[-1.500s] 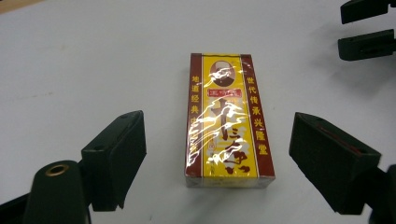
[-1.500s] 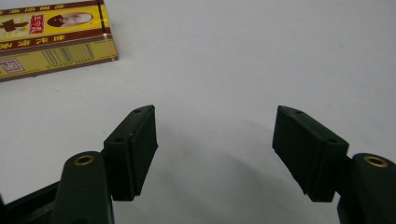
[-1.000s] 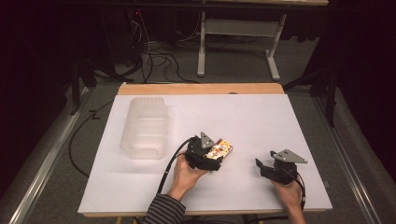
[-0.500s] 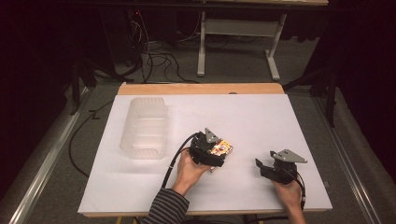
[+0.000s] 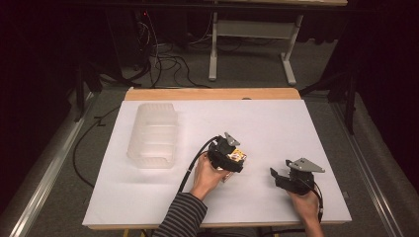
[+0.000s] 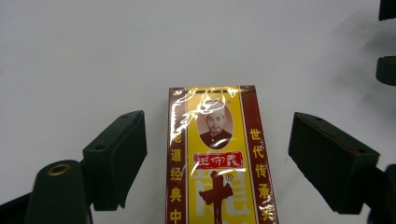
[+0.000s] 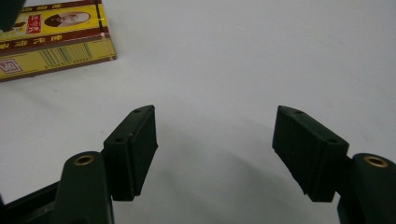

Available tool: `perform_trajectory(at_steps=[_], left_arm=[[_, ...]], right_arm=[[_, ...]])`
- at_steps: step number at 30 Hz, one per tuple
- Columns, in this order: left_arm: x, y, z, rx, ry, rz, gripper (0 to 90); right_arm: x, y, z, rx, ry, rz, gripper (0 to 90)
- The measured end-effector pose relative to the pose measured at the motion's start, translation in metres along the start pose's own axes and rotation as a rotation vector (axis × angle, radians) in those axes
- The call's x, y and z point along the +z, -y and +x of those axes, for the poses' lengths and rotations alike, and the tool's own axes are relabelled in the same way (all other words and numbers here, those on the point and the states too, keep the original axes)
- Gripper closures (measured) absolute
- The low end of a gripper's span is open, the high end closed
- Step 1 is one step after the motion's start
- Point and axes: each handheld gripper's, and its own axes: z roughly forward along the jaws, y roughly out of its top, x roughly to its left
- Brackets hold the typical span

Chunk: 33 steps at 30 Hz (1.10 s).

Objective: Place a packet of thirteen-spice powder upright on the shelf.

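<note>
Two grippers sit low at the near edge of the white table, each in one of the person's hands. The right gripper is nearest, toward the right corner, its jaws spread wide with bare white table between them – nothing touching either pad. To its left, a little farther in, the left gripper hangs over the box, a flat packet in yellow and dark red with a small portrait and gold characters on its face. In the left gripper view the box lies flat on the table between the jaws, which stand apart on either side of it with a clear strip of white showing each way – neither pad touches it. The right gripper view catches the same box at its top left, barcode side toward the camera, well apart from those jaws. Farther back and to the left stands a clear plastic bin, well apart from the box.
</note>
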Motion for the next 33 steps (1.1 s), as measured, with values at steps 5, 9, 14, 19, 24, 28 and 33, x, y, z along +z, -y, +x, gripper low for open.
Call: perform_trajectory(at_steps=[5, 9, 14, 19, 24, 28, 33], left_arm=[[0.009, 0.003, -0.001, 0.001, -0.010, 0.016, 20.1], [0.016, 0.007, 0.003, 0.008, -0.028, 0.033, 20.4], [0.021, 0.009, 0.005, -0.001, -0.037, 0.040, 21.3], [0.023, 0.010, 0.006, -0.002, -0.044, 0.045, 22.6], [0.026, 0.013, 0.004, 0.005, -0.049, 0.051, 24.6], [0.028, 0.015, 0.004, 0.010, -0.057, 0.064, 26.0], [0.028, 0.016, 0.002, 0.014, -0.059, 0.057, 30.9]], right_arm=[[0.000, 0.000, 0.000, -0.003, 0.002, 0.002, 30.9], [0.000, 0.000, 0.000, -0.003, 0.001, 0.001, 30.8], [0.000, 0.000, 0.000, -0.005, 0.000, 0.001, 30.8], [0.000, 0.000, 0.000, -0.002, 0.000, 0.003, 30.8], [0.000, 0.000, 0.000, -0.005, 0.000, 0.003, 30.8], [0.000, 0.000, 0.000, -0.003, 0.000, 0.003, 30.8], [0.001, 0.000, 0.000, -0.004, 0.000, 0.004, 30.7]])
